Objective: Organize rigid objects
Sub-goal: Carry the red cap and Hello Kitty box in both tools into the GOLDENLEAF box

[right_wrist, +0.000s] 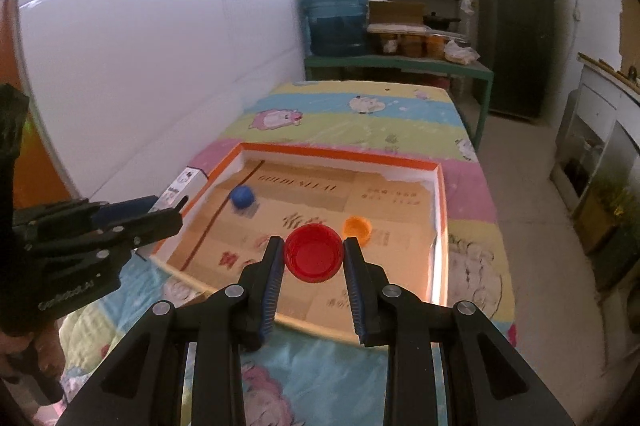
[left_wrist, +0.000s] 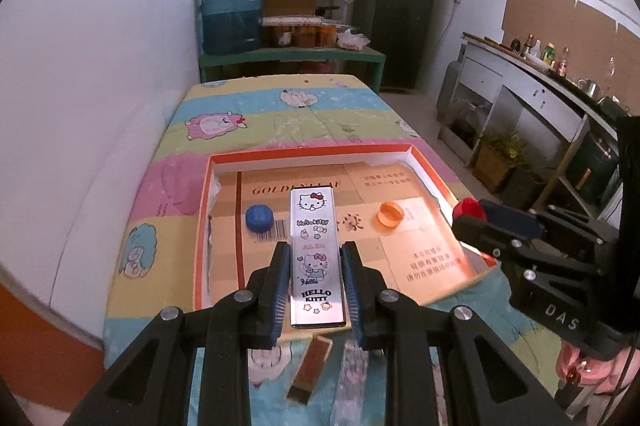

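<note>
With the left tool (left_wrist: 316, 284) gripping the case (left_wrist: 316, 258) and the right tool (right_wrist: 314, 260) gripping the red cap (right_wrist: 314, 252), lower both inside the tray (right_wrist: 340, 150), clear of the blue cap (right_wrist: 241, 196) and orange cap (right_wrist: 357, 227).

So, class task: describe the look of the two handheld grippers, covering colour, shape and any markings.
Both grippers, left gripper and right gripper, are black angular linkages with silver pivot bolts. Each finger carries a ribbed blue pad. The right gripper's body shows white letters "DAS" in the left wrist view; the left's body has small pale lettering, too blurred to read.
</note>
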